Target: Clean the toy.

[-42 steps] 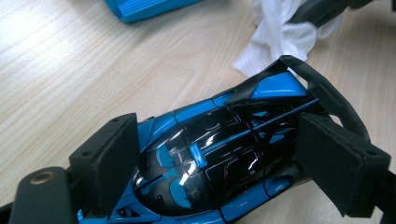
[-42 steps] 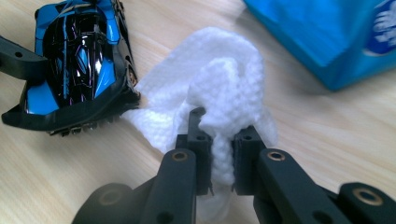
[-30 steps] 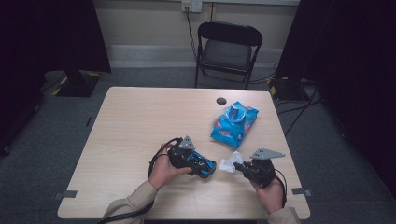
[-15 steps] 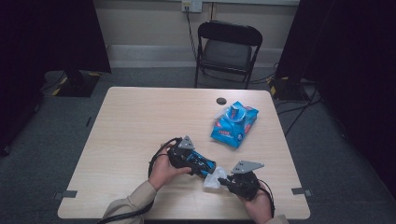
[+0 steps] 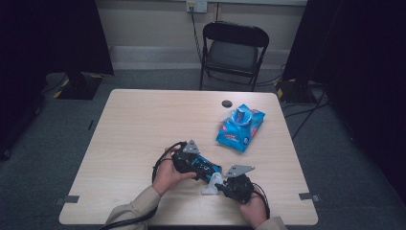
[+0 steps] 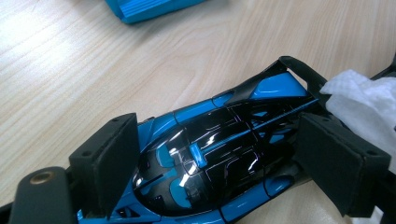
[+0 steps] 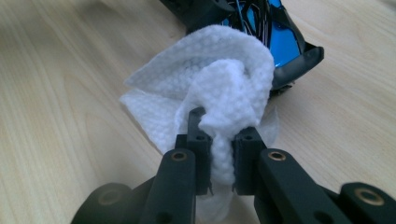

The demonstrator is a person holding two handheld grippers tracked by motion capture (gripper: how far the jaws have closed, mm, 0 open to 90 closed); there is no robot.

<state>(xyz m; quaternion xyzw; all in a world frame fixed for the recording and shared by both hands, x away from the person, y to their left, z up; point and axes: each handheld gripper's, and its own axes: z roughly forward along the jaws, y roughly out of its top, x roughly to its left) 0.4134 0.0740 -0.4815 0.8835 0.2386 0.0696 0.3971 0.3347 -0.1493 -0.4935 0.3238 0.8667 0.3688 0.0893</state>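
Observation:
A blue and black toy car point(image 6: 261, 93) lies lengthwise between the pads of my left gripper point(image 6: 226, 158), which is shut on its sides low over the table point(image 5: 134, 124). In the high view the car point(image 5: 207, 166) and left gripper point(image 5: 203, 168) are at the table's near middle. My right gripper point(image 7: 222, 144) is shut on a crumpled white wipe point(image 7: 219, 79), which touches one end of the car point(image 7: 285, 42). From above, the right gripper point(image 5: 219, 184) and the wipe point(image 5: 209, 186) sit just right of the car.
A blue pack of wipes point(image 5: 239, 127) lies on the right part of the table, its flap raised. A small black disc point(image 5: 226, 103) sits beyond it. A black folding chair point(image 5: 234, 48) stands behind the far edge.
My right gripper has moved left and down with the wipe, bringing it against the car's end. The left gripper and the car have stayed in place.

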